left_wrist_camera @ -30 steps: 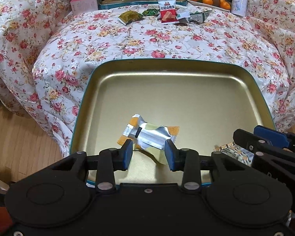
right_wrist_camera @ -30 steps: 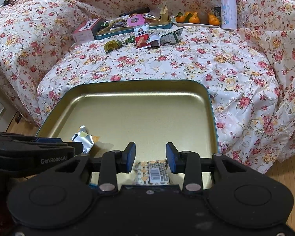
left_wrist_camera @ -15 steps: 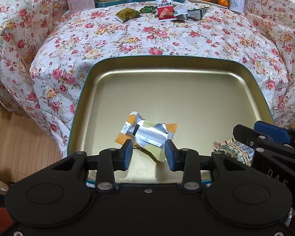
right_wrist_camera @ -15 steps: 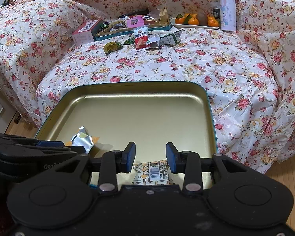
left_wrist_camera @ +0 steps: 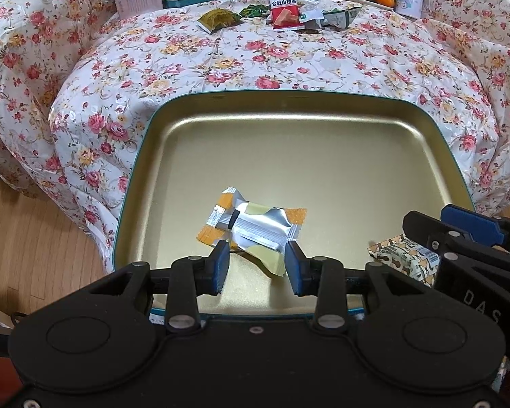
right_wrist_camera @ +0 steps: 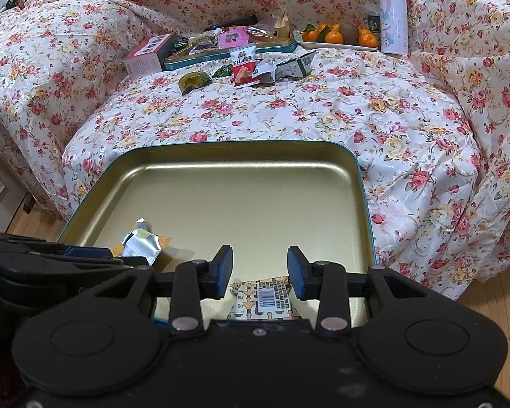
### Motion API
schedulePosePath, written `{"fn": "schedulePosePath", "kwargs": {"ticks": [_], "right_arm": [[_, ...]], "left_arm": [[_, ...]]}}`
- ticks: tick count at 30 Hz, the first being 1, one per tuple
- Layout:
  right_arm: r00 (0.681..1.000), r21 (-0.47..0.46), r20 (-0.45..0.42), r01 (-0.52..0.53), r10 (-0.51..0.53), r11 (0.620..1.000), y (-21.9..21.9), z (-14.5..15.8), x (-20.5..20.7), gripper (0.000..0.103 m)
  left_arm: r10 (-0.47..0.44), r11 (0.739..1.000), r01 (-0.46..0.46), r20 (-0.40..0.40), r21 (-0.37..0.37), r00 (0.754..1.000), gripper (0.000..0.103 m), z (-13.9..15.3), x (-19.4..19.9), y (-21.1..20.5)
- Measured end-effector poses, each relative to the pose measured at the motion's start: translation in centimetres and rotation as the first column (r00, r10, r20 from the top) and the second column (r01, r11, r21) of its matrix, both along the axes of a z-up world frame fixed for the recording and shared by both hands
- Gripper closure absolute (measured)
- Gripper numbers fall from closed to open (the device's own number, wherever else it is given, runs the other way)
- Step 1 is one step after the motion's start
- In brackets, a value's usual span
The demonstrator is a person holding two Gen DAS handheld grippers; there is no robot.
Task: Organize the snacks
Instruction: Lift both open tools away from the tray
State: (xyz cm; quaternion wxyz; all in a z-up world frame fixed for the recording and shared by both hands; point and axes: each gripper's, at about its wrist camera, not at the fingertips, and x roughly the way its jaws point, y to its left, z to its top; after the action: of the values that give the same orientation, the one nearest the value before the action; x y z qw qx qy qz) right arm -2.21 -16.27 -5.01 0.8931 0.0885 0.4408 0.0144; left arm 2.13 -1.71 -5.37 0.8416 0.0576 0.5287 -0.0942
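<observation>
While both snacks lie in the gold tray (left_wrist_camera: 323, 142), I hold the left tool (left_wrist_camera: 255, 265) and right tool (right_wrist_camera: 259, 270) released; next I fetch the loose snacks (right_wrist_camera: 243, 66).

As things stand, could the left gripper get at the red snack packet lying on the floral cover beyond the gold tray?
Probably yes. The left gripper is open and holds nothing, and the red snack packet lies exposed on the floral cover with bare cloth before it. It must pass over the gold tray; the distance cannot be judged.

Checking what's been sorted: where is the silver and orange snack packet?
In the left wrist view, the silver and orange snack packet lies in the gold tray, near its front edge, just ahead of the open left claw.
</observation>
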Motion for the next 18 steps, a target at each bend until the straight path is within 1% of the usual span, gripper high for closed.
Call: {"fn": "schedulePosePath", "kwargs": {"ticks": [15, 18], "right_arm": [[1.0, -0.008, -0.007, -0.001, 0.0, 1.0, 0.26, -0.41, -0.16, 0.061], [1.0, -0.015, -0.004, 0.002, -0.002, 1.0, 0.35, -0.43, -0.24, 0.061]], "left_arm": [[-0.016, 1.0, 0.016, -0.02, -0.007, 1.0, 0.057, -0.27, -0.22, -0.07], [-0.011, 1.0, 0.011, -0.01, -0.001, 1.0, 0.057, -0.2, -0.31, -0.15]]}}
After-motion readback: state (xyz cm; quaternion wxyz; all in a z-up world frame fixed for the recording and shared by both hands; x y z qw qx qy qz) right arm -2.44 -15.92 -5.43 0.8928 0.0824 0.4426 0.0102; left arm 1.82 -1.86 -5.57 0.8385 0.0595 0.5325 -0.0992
